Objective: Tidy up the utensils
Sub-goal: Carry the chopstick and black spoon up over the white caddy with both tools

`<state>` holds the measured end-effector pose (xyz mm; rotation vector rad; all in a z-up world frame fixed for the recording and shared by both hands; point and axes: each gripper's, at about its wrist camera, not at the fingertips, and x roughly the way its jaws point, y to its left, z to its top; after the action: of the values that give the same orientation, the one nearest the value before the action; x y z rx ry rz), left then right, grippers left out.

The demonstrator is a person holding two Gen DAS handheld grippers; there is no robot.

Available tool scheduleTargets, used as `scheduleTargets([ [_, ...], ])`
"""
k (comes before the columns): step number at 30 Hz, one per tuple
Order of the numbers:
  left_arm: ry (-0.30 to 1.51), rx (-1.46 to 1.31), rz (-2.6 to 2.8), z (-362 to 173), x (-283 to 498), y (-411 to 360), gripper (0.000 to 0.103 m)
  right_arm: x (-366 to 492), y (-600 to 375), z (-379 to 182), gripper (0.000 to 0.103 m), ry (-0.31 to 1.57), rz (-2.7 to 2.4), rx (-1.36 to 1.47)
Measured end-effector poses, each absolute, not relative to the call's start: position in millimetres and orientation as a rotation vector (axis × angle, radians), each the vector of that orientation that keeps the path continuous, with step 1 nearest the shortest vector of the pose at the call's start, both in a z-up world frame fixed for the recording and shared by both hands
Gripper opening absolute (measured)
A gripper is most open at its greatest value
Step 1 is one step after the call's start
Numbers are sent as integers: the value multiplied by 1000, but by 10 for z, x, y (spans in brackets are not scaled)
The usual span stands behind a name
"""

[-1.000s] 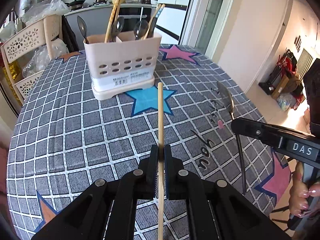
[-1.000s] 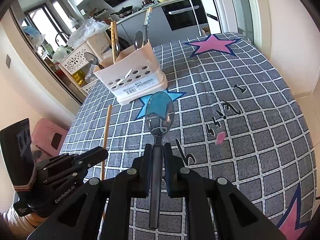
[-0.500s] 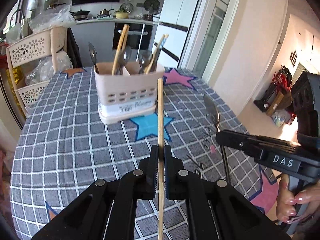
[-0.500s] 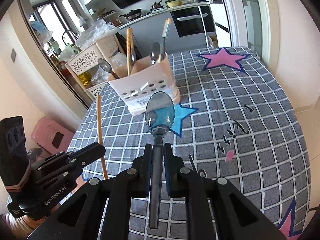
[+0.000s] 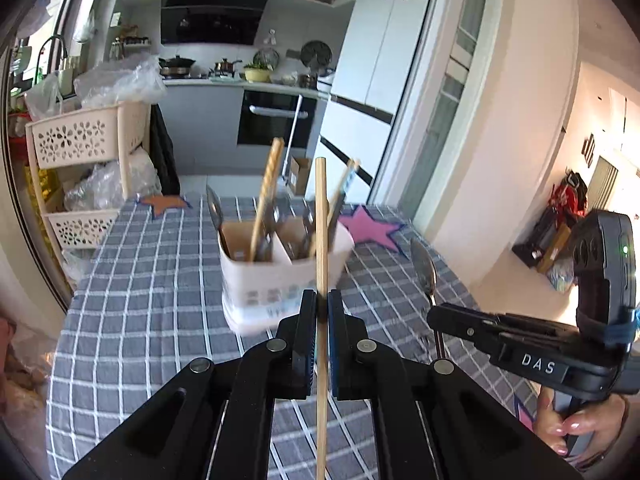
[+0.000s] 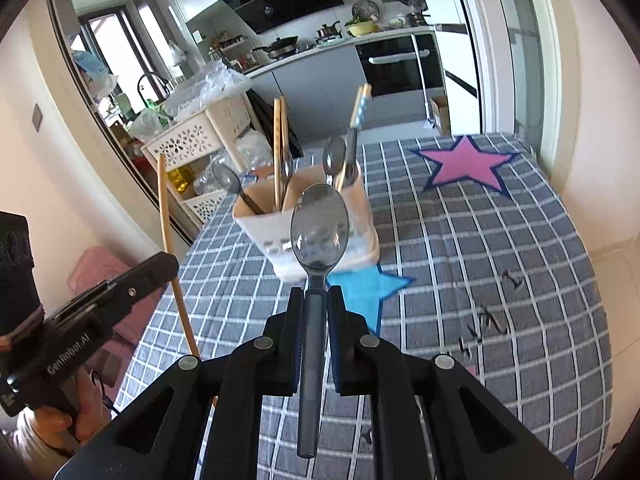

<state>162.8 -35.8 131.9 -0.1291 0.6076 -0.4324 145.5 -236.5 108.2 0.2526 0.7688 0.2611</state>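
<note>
My left gripper (image 5: 319, 300) is shut on a wooden chopstick (image 5: 321, 240) that stands upright, its tip above the holder's rim in the picture. Ahead on the checked tablecloth sits a cream utensil holder (image 5: 276, 280) with two compartments, holding several spoons and chopsticks. My right gripper (image 6: 314, 296) is shut on the dark handle of a grey spoon (image 6: 319, 228), bowl up and facing me, in front of the holder (image 6: 320, 240). Each gripper shows in the other's view: the right one (image 5: 436, 316) with its spoon (image 5: 425, 270), the left one (image 6: 168, 264) with its chopstick (image 6: 166, 216).
The table (image 6: 500, 240) wears a grey checked cloth with coloured stars. A cream plastic rack (image 5: 84, 148) with bags stands at the table's far left. A kitchen counter with an oven lies behind. A person's hands (image 5: 568, 428) hold the grippers' handles.
Both grippers have risen and tilted up with chopstick and spoon still clamped. The holder now sits lower and nearer in both views, and more of the kitchen shows.
</note>
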Motion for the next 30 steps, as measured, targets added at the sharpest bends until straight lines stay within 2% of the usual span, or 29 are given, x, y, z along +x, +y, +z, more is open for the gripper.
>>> scheduleTargets([
  [20,484,-162,-393,1784,2583,-319,37,2415,-2365,1534,12,614,282,285],
  [30,414,-176,-338,1871,3090,-289,38,2974,-2290,1527,12,530,257,284],
])
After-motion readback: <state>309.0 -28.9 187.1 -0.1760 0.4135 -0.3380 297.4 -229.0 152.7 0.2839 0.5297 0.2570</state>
